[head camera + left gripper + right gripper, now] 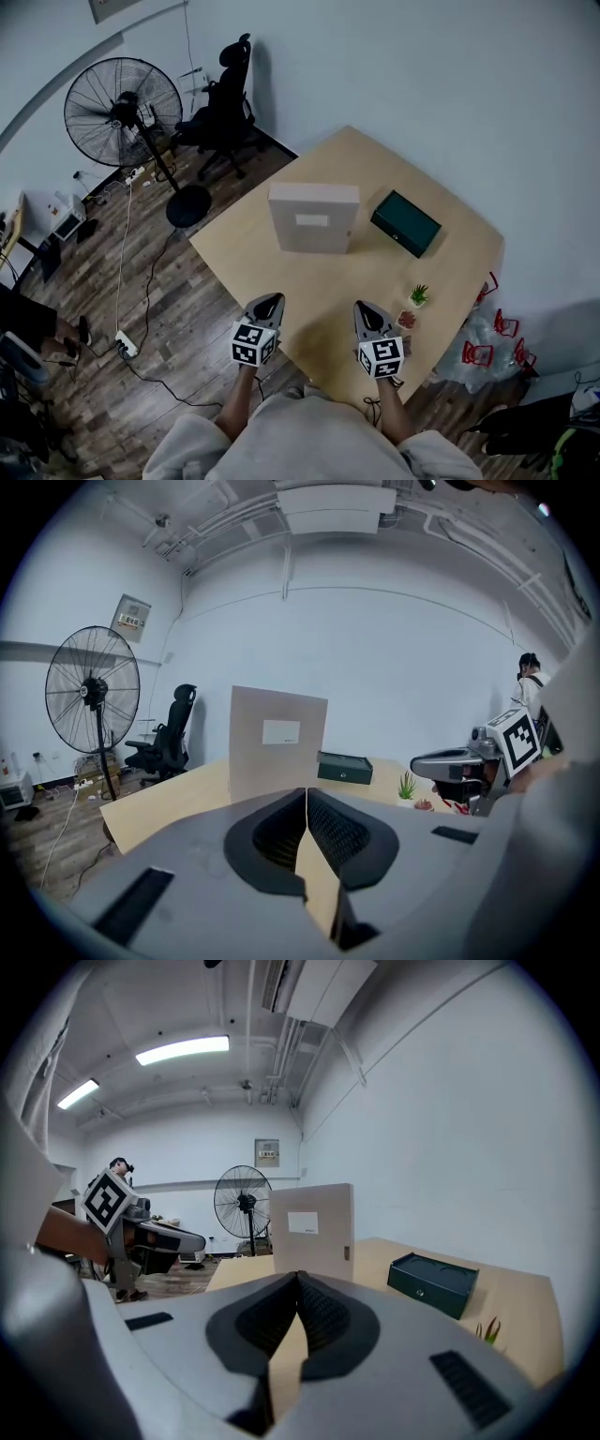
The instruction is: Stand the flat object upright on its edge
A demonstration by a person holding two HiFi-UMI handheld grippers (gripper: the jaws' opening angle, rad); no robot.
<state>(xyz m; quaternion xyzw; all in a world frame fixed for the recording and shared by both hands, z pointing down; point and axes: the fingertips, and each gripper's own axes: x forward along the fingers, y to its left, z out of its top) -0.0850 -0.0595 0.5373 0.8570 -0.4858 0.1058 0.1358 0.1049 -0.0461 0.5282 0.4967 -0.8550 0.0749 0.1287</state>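
closed left gripper [270,302] and right gripper [367,310] face upright box [289,234], label [312,221] unreadable.

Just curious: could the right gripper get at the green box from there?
Probably yes: only bare table lies between the right gripper and the green box; the small plant sits aside.

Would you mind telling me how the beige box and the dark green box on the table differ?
The beige box stands upright on its edge; the green box lies flat. The beige box is pale with a white label on its face; the green box is dark with no label showing. The beige box rises taller than the green box. Both are rectangular and rest on the wooden table.
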